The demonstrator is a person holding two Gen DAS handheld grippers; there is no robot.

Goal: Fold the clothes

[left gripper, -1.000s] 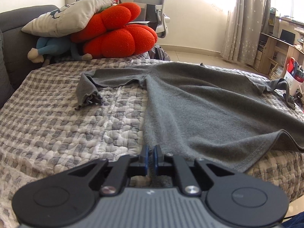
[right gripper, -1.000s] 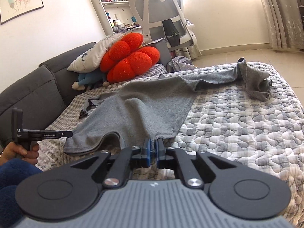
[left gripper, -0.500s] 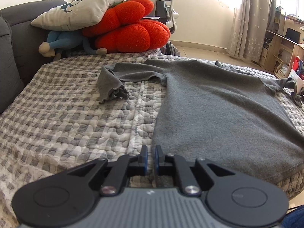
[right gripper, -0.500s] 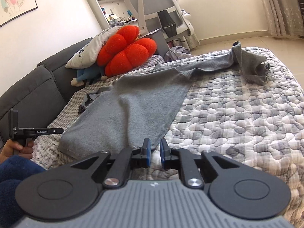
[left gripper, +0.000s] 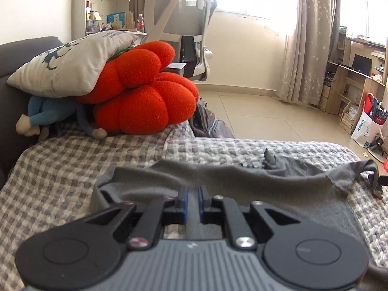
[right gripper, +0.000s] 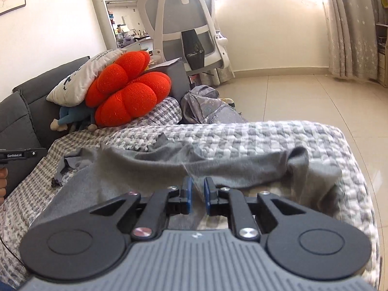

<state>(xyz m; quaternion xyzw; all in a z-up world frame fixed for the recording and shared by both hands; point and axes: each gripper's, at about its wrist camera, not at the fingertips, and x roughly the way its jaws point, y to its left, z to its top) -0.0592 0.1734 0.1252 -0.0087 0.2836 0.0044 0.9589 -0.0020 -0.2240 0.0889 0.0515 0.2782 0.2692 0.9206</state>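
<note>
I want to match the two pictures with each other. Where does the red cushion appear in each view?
Left wrist view: the red cushion is at upper left, under a white pillow, beyond the grey shirt.
Right wrist view: the red cushion is at left of centre, again under the white pillow.
Shared landmark: the white office chair stands behind the cushion in both.

The garment point(left gripper: 242, 177) lies across the quilt point(left gripper: 48, 181), which covers the sofa point(right gripper: 21, 111). The left gripper point(left gripper: 191, 202) sits at the garment's near edge, cloth between its fingers; the right gripper point(right gripper: 196, 195) likewise, further right. Behind the garment, at the quilt's far left, the round cushion point(left gripper: 143, 97) rests under a pillow point(left gripper: 65, 65), a plush toy point(left gripper: 41, 118) below. An office chair point(right gripper: 186, 31) stands behind them.
</note>
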